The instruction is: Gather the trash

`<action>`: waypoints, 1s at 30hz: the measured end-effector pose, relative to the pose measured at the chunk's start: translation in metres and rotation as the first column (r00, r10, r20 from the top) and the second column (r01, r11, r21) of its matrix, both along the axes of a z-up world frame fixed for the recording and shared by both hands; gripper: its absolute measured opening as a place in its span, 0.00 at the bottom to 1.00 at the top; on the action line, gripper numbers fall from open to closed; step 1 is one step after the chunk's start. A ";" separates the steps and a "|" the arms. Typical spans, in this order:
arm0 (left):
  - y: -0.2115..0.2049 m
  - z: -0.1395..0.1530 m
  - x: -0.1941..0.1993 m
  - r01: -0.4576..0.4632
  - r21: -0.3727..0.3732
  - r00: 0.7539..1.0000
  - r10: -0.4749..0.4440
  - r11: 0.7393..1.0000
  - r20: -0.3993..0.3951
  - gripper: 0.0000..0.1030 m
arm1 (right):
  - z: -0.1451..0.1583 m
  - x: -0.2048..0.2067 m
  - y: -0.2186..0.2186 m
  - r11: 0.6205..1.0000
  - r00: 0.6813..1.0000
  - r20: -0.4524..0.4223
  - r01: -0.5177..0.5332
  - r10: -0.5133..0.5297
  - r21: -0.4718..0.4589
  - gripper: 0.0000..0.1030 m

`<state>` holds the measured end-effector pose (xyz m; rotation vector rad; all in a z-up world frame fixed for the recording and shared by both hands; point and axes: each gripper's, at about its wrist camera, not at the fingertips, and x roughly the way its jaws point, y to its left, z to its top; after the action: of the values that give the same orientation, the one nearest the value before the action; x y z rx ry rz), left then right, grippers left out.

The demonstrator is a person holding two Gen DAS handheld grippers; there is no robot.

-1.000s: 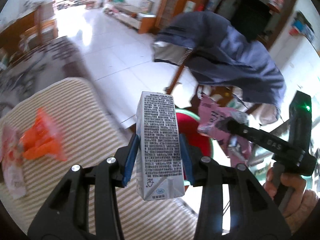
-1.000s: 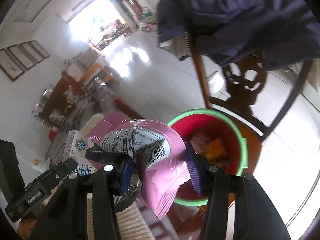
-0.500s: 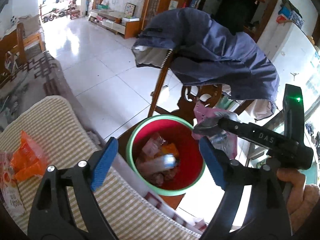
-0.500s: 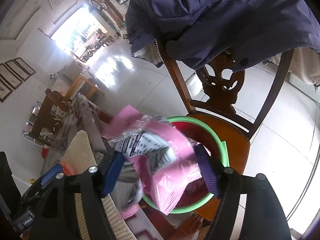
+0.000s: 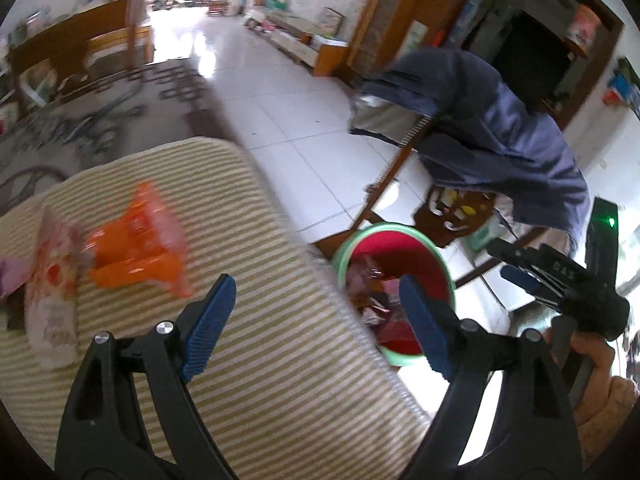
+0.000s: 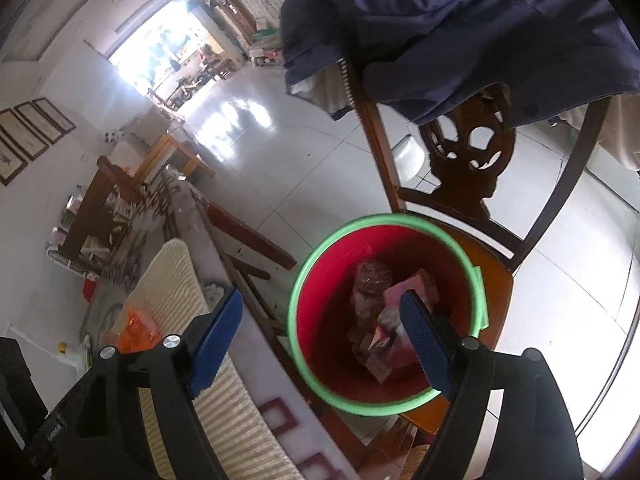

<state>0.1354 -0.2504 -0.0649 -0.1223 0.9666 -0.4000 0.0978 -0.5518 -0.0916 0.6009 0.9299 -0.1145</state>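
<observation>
A: Both hand-held grippers empty; left hand-held gripper [image 5: 312, 324] gapes wide over the striped mat [image 5: 280, 380], right hand-held gripper [image 6: 320, 336] has just been opening, nothing between its jaws.

B: Why there?

A: Right one hangs above the red bucket [image 6: 478, 280] on the chair seat [image 6: 496, 292], likely so wrappers drop straight in; trash already lies inside.

B: Remaining trash?

A: Orange wrapper [image 5: 140, 256] at ten o'clock of the left jaws, pale packet [image 5: 52, 300] at nine; probably next.

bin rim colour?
Green rim on a red trash bin; clearest in the right wrist view.
</observation>
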 end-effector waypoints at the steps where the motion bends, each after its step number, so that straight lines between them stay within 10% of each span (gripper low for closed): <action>1: 0.009 0.000 -0.001 -0.019 0.000 1.000 0.019 1.000 0.001 0.79 | -0.001 0.000 0.008 1.000 1.000 -0.004 -0.010 0.010 -0.001 0.76; 8: 0.118 -0.008 -0.005 -0.249 0.015 0.968 0.249 0.968 -0.011 0.79 | -0.001 0.001 0.063 0.998 0.998 -0.017 -0.068 0.068 -0.013 0.76; 16: 0.266 -0.033 -0.014 -0.531 0.042 0.841 0.533 0.846 -0.093 0.79 | -0.006 -0.003 0.144 0.989 0.988 -0.035 -0.150 0.150 -0.004 0.76; 30: 0.337 -0.081 0.038 -0.634 -0.012 0.747 0.609 0.773 -0.266 0.79 | -0.004 -0.039 0.194 0.992 0.991 -0.040 -0.125 0.124 -0.014 0.76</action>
<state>0.1732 0.0862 -0.1461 -0.5894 1.0876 0.2001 0.0589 -0.3580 -0.0957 0.5257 1.0016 -0.0219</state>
